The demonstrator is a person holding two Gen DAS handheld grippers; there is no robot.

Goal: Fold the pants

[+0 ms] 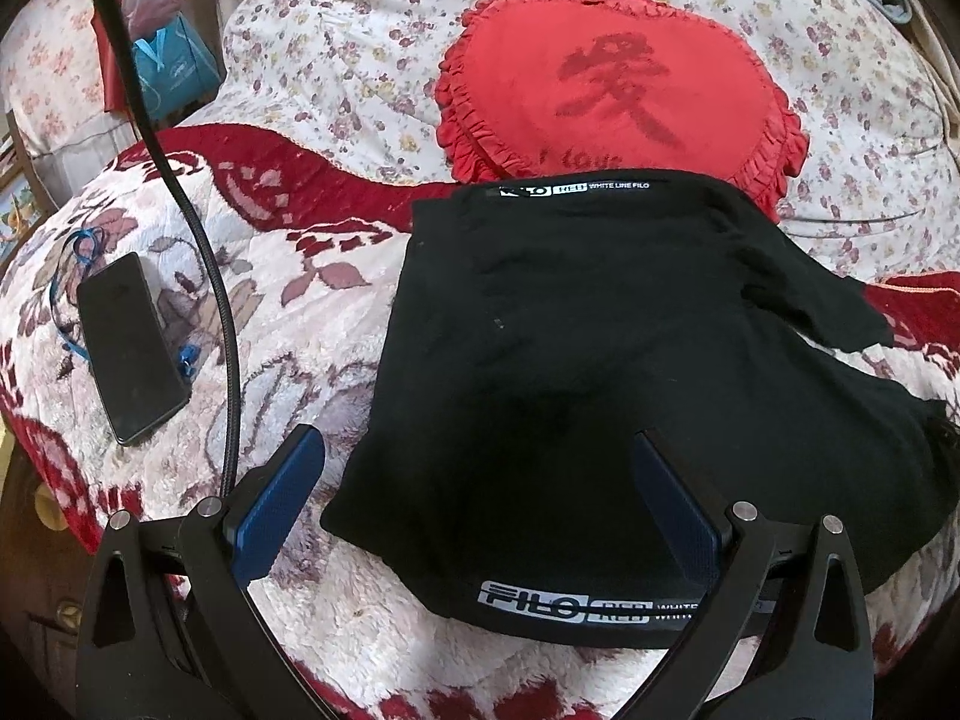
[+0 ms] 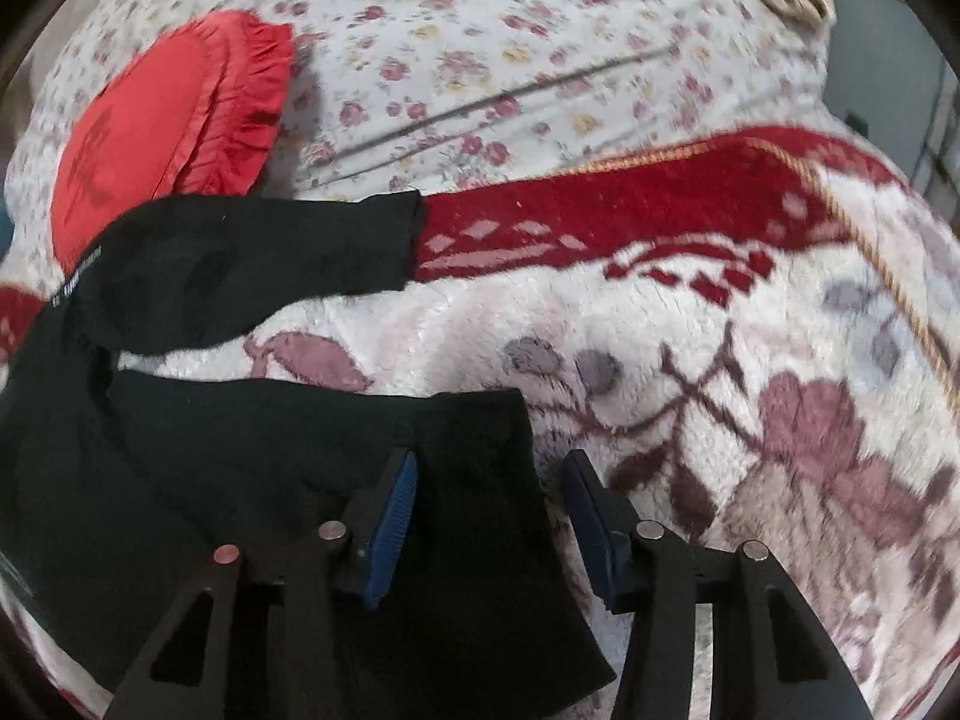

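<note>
The plush blanket (image 1: pixel 312 360), white with red border and mauve leaf pattern, covers the surface under both grippers. Beyond it lies a floral quilt (image 1: pixel 360 60).

The black pants (image 1: pixel 540 348) lie spread on the blanket. In the left wrist view the waistband end, bearing a grey-and-white printed label, sits directly between and below the jaws of the left gripper (image 1: pixel 480 492). In the right wrist view the two legs run out from the left edge, apart from each other, with blanket showing between them. The nearer leg's cuff lies between the jaws of the right gripper (image 2: pixel 489 501); the farther leg ends ahead of and left of them.

A red frilled heart cushion (image 1: pixel 618 96) rests on the quilt ahead of the left jaws, its lower edge tucked behind the pants.

A black phone (image 1: pixel 129 348) lies flat on the blanket, left of the left jaws, with a black cable (image 1: pixel 204 276) between.

Left jaws: spread wide, released, nothing grasped. Right jaws: partly parted, straddling the cuff edge; pads not pressing the cloth.
</note>
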